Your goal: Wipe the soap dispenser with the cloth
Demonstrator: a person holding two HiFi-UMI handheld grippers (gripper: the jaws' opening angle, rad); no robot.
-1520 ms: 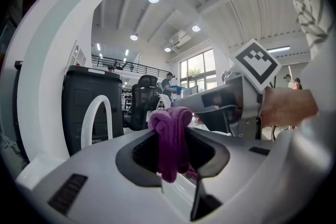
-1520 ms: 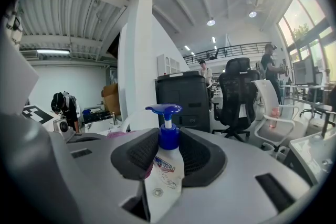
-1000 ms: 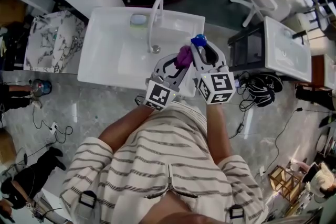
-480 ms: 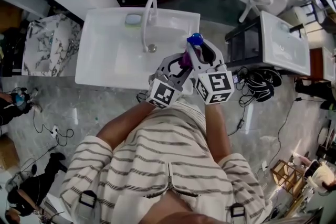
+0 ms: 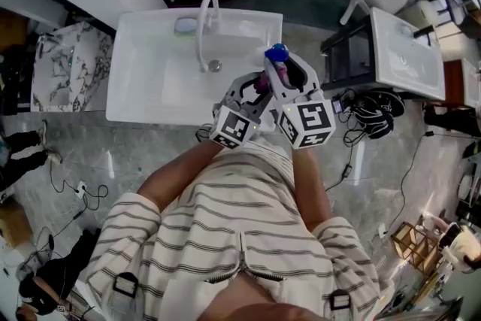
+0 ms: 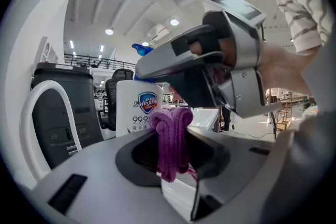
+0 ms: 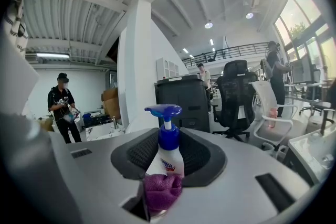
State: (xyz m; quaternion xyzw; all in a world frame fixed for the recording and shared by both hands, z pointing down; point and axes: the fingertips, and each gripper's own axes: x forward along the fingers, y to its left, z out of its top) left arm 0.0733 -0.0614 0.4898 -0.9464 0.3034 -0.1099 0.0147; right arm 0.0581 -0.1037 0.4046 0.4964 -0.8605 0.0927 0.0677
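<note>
Where the white sink (image 5: 143,86) and its arched faucet (image 5: 200,22) fill the left of the head view, we work just over the basin's front right corner. Our left tool (image 5: 255,90) is clamped tight on a bunched purple cloth (image 6: 173,136), which sits right against the lower body of the soap dispenser (image 7: 169,140). Our right tool (image 7: 169,165) grips that white bottle upright, blue pump on top, its jaws partway closed around it.
</note>
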